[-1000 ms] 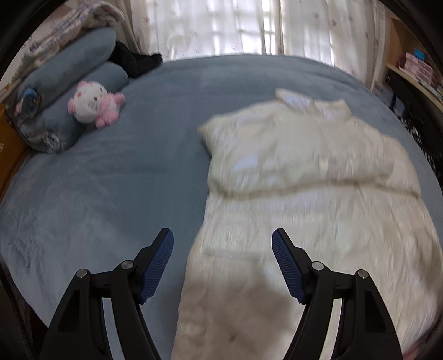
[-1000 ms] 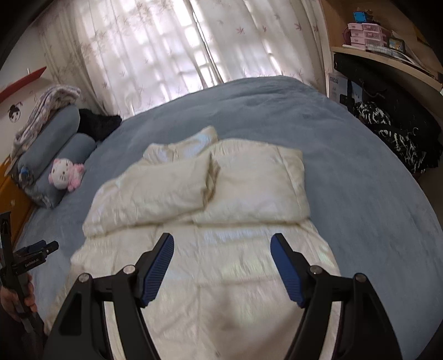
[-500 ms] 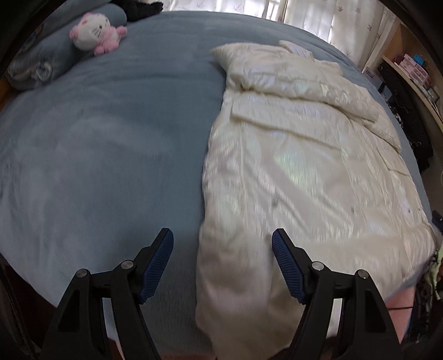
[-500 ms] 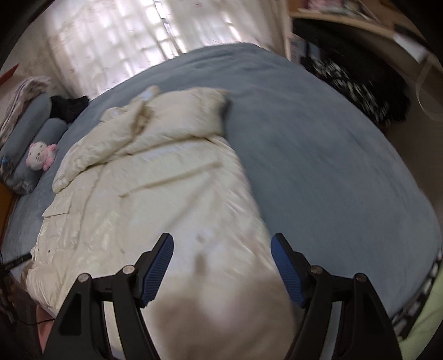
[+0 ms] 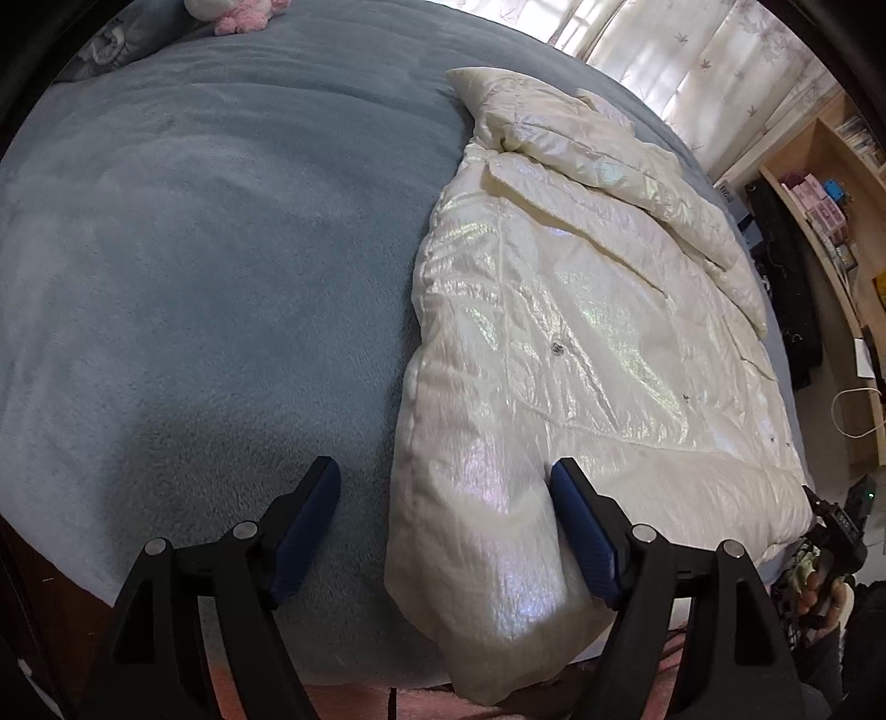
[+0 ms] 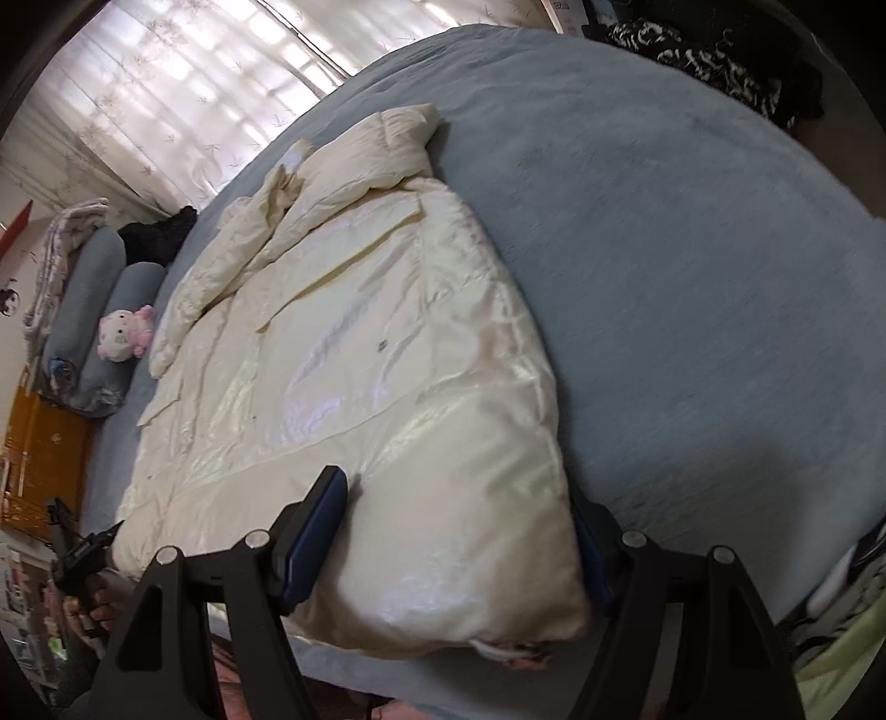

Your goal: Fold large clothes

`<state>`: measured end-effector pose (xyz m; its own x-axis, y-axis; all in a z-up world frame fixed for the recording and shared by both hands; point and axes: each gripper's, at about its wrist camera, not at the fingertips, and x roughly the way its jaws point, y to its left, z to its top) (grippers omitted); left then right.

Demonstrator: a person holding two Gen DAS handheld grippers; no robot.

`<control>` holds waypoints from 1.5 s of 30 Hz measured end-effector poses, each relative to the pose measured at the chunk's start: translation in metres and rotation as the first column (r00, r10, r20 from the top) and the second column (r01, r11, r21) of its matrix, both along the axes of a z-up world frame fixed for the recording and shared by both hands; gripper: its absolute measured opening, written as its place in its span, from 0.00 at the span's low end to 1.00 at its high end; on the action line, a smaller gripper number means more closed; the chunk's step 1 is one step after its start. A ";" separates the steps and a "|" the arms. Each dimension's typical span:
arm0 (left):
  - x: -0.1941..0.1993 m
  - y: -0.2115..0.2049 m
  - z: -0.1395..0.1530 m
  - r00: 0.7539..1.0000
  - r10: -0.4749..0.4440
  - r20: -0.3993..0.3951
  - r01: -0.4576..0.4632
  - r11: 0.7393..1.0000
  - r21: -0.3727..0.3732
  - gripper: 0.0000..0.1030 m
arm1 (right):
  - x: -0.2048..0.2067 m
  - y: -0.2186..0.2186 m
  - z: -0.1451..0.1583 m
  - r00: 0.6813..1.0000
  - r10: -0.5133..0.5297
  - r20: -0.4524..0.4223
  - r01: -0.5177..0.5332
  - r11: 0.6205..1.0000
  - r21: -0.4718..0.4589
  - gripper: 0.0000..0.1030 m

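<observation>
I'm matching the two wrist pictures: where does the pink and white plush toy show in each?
Left wrist view: the plush toy is at the top edge, left of centre, partly cut off.
Right wrist view: the plush toy lies at the left, against the grey bolster pillows.
Shared landmark: the cream padded coat on the blue bed.

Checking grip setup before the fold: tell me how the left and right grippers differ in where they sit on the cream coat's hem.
The left gripper straddles the coat's left hem corner, one finger over blue bedding; its jaws have just been opening. The right gripper brackets the right hem corner more fully, padding bulging between its fingers. Both stand open, angled down at the near hem.
</observation>
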<state>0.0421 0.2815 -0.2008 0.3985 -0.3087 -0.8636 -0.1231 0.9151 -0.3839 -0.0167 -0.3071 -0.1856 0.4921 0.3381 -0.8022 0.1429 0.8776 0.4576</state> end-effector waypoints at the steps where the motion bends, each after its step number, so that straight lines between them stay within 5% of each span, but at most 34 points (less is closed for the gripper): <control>1: -0.001 0.000 -0.001 1.000 -0.001 0.004 0.001 1.000 -0.007 0.76 | 0.000 0.001 0.000 1.000 0.000 0.005 0.000 1.000 0.004 0.71; 12: 0.001 -0.026 -0.007 0.999 -0.030 0.021 0.031 0.997 -0.066 0.76 | -0.005 0.006 -0.004 0.999 -0.015 0.044 0.011 0.996 0.086 0.31; 13: 0.001 -0.031 -0.006 0.999 -0.040 0.021 0.041 0.997 -0.061 0.72 | -0.005 0.007 -0.003 0.999 -0.015 0.046 0.011 0.997 0.080 0.28; 15: 0.002 -0.041 -0.005 0.999 -0.043 0.022 0.044 0.999 -0.032 0.42 | -0.004 0.011 0.000 0.999 -0.008 0.053 0.005 0.998 0.057 0.24; 17: 0.002 -0.047 -0.003 0.999 -0.028 0.025 0.029 0.999 -0.034 0.24 | -0.003 0.014 0.005 0.998 -0.010 0.056 0.008 0.999 0.035 0.22; 20: -0.001 -0.051 0.007 0.999 0.021 0.038 -0.021 1.000 -0.021 0.14 | -0.005 0.015 0.013 0.998 -0.010 0.064 0.009 1.000 0.018 0.18; 31: -0.046 -0.046 0.050 1.000 0.027 0.015 -0.027 1.000 -0.002 0.10 | -0.040 0.020 0.076 0.991 0.064 0.117 -0.060 0.997 -0.039 0.16; 37: -0.074 -0.038 0.088 0.999 0.032 0.016 -0.030 0.993 -0.112 0.10 | -0.073 0.019 0.109 0.989 0.097 0.114 -0.092 0.995 -0.049 0.16; 45: -0.050 -0.035 0.155 0.985 0.074 0.158 -0.038 0.975 -0.219 0.10 | -0.064 0.015 0.154 0.969 0.072 0.238 -0.084 0.996 0.042 0.16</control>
<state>-0.0082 0.2469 -0.0459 0.5511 -0.4526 -0.7010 -0.0910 0.8025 -0.5897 -0.0810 -0.2922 -0.0313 0.6359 0.4204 -0.6472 -0.0421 0.8563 0.5148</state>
